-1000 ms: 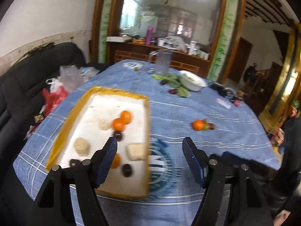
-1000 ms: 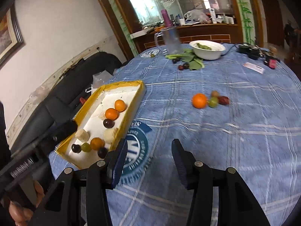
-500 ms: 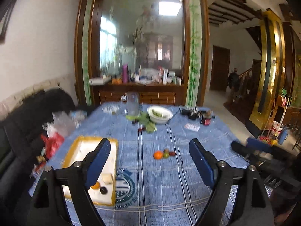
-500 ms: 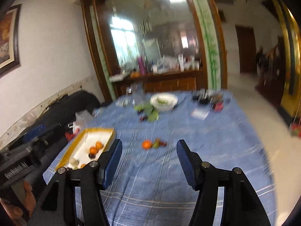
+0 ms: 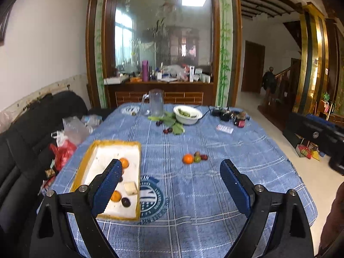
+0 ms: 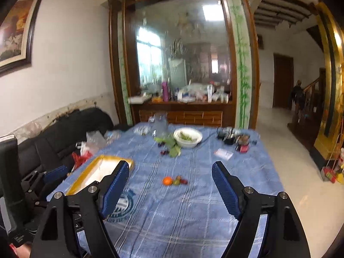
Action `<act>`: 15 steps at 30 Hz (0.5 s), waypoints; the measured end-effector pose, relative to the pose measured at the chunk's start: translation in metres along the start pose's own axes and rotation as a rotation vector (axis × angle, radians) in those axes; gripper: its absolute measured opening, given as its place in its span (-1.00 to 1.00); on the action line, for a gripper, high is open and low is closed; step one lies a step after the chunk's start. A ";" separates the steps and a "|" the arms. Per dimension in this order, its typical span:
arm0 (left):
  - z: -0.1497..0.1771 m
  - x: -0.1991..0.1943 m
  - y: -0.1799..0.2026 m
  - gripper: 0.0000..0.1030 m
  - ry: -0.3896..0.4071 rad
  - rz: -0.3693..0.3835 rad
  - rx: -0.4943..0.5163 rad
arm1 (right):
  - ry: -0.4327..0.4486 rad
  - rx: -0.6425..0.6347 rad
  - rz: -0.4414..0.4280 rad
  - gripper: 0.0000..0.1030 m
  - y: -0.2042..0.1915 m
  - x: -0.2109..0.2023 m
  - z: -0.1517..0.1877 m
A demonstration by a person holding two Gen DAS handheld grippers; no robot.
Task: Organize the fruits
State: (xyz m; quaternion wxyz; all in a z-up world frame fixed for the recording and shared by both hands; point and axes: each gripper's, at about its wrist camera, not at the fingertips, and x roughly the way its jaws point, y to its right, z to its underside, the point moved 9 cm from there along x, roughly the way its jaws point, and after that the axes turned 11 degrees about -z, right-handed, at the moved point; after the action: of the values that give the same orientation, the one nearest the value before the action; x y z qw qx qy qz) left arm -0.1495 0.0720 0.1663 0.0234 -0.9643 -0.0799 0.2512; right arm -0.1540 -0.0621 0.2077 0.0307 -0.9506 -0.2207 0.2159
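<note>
A yellow-rimmed white tray point(image 5: 137, 150) lies at the left of the blue checked tablecloth. It holds two oranges point(image 5: 124, 162), a dark plum point(image 5: 126, 202) and a pale block point(image 5: 130, 188); my left finger hides part of it. Mid-table sit an orange point(image 5: 188, 158), a green fruit point(image 5: 197, 158) and a small red one point(image 5: 203, 157), touching in a row. My left gripper point(image 5: 169, 167) hangs well above the near table edge, jaws opening, nothing between them. My right gripper point(image 6: 170, 167) is also high and back, jaws opening and empty, with the orange point(image 6: 167, 180) far beyond it.
At the far end stand a white bowl point(image 5: 187, 114), a glass jug point(image 5: 156, 103), green leaves with dark cherries point(image 5: 172, 126) and small gadgets point(image 5: 228, 114). A black sofa point(image 5: 32, 129) with plastic bags point(image 5: 64, 146) flanks the table's left side.
Both grippers have risen and pulled back from the table, so the whole table and room show. Both pairs of jaws stand wider than before. The fruits have not moved.
</note>
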 end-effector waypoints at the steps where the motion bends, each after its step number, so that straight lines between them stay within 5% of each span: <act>1: 0.003 0.003 -0.003 0.78 -0.007 -0.005 -0.001 | -0.014 0.007 -0.004 0.62 -0.001 0.006 0.003; 15: 0.033 0.058 -0.031 0.78 -0.118 -0.042 -0.026 | -0.168 0.006 -0.011 0.62 0.006 0.079 0.041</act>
State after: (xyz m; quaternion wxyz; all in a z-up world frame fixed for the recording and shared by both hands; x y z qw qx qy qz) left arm -0.1201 0.1122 0.1120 0.0112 -0.9462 -0.1046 0.3060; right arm -0.1052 -0.0350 0.1381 0.0160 -0.9278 -0.2273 0.2955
